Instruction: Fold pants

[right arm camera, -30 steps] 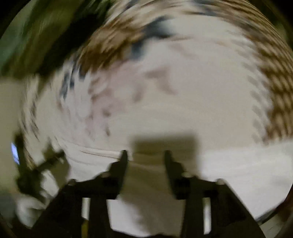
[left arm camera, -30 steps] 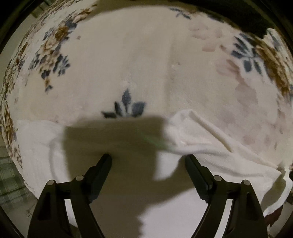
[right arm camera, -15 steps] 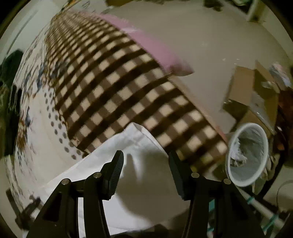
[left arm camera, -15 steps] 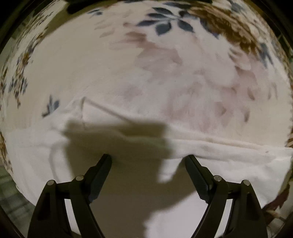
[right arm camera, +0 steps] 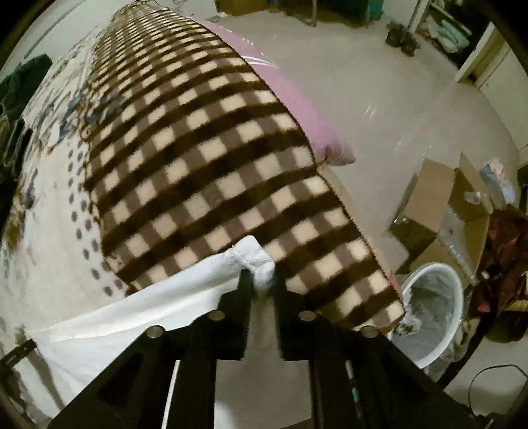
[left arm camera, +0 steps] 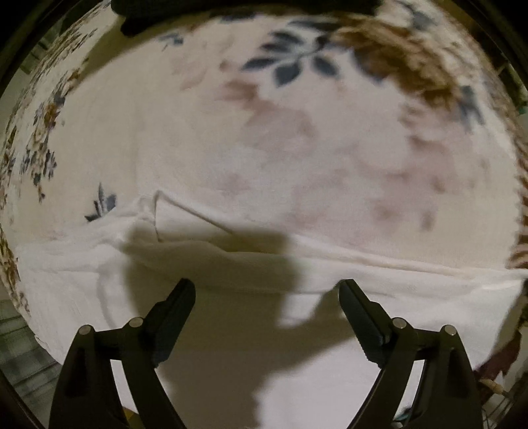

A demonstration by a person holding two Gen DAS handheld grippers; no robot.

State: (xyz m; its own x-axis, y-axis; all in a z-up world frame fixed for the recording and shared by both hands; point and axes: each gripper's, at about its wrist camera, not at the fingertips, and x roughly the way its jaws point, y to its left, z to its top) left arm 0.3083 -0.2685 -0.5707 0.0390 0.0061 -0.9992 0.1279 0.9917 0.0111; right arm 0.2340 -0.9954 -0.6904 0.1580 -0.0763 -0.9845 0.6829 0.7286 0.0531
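The white pants (left arm camera: pixel 231 274) lie spread across a floral blanket (left arm camera: pixel 297 138), with a long fold running left to right. My left gripper (left arm camera: pixel 266 290) is open and hovers just above the pants near their folded edge. In the right wrist view my right gripper (right arm camera: pixel 260 280) is shut on a bunched corner of the white pants (right arm camera: pixel 254 260), which trail away to the lower left (right arm camera: pixel 132 313) over the bed.
A brown-and-cream checked blanket (right arm camera: pixel 214 158) covers the bed's right side over a pink sheet (right arm camera: pixel 297 99). On the floor beside the bed stand a white bin (right arm camera: pixel 432 307) and open cardboard boxes (right arm camera: pixel 439 204). Dark clothing (left arm camera: pixel 231 10) lies at the bed's far edge.
My right gripper has closed on the pants' corner; its jaws were apart half a second ago. The left gripper's view has shifted slightly along the fold, still open.
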